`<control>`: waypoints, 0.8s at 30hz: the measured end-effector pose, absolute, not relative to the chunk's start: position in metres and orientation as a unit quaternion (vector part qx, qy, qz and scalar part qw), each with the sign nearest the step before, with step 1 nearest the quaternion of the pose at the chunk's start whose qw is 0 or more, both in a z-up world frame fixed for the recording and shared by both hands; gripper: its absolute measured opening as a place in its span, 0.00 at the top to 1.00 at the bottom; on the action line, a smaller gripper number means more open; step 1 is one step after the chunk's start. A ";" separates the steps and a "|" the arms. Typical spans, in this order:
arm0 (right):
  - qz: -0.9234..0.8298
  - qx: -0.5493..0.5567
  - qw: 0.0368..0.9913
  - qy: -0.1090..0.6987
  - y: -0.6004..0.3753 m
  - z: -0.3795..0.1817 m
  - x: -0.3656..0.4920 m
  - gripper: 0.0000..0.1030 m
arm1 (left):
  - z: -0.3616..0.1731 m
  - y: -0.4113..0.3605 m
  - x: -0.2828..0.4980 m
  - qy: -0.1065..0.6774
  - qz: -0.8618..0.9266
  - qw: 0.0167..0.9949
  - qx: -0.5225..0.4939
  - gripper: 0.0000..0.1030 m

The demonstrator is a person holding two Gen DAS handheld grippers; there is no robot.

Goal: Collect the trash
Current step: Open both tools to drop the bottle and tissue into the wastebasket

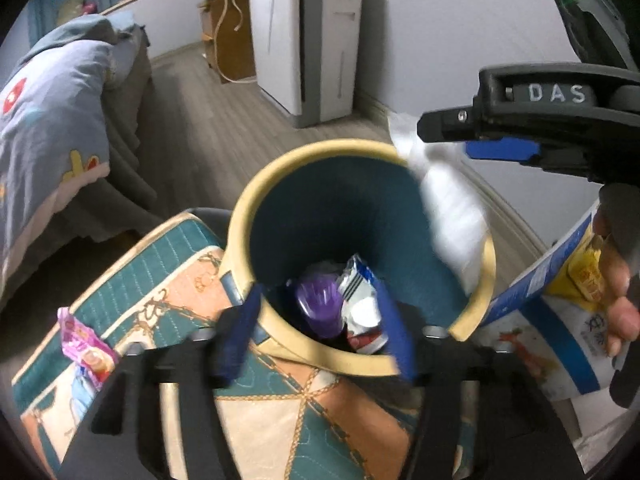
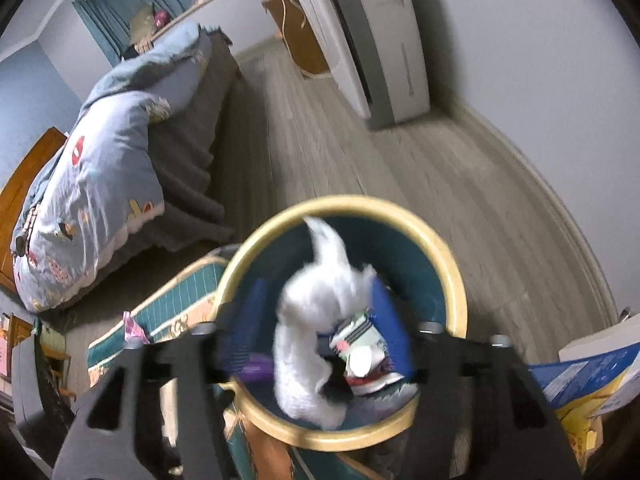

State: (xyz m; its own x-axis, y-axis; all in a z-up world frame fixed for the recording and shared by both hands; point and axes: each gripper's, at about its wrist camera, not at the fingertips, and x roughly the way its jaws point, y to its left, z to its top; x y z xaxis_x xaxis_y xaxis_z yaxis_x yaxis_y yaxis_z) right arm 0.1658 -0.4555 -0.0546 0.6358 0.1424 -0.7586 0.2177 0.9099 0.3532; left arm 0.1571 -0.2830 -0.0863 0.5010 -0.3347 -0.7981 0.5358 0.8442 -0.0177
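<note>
A teal bin with a tan rim stands on the floor beside a patterned cushion. Inside it lie a purple item and a blue-and-white wrapper. My left gripper is open, with its fingers astride the bin's near rim. My right gripper is open above the bin's mouth. A white crumpled tissue is blurred between its fingers and over the bin's opening; I cannot tell if it still touches them. A pink wrapper lies on the cushion's left edge.
A bed with a blue quilt stands at the left. A white air purifier and a wooden cabinet stand by the far wall. A blue-and-white box with a yellow packet sits at the right, held by a hand.
</note>
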 end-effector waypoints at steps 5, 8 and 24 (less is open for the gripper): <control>-0.022 0.212 0.881 0.423 -0.452 -0.050 0.166 0.14 | -0.079 -0.279 0.152 0.426 -0.243 0.863 0.121 0.16; -0.016 0.212 0.880 0.425 -0.449 -0.047 0.166 0.07 | -0.070 -0.272 0.147 0.419 -0.234 0.868 0.127 0.11; 0.028 0.150 0.888 0.434 -0.390 -0.027 0.159 0.06 | -0.042 -0.154 0.105 0.424 -0.127 0.890 0.106 0.08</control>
State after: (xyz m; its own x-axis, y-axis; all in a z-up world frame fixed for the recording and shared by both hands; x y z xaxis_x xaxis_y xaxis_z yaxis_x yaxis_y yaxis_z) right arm 0.1587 -0.3898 -0.0266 0.6221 0.1798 -0.7620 0.0803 0.9535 0.2906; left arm 0.1050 -0.1542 -0.0419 0.6079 -0.1364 -0.7822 0.3162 0.9453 0.0808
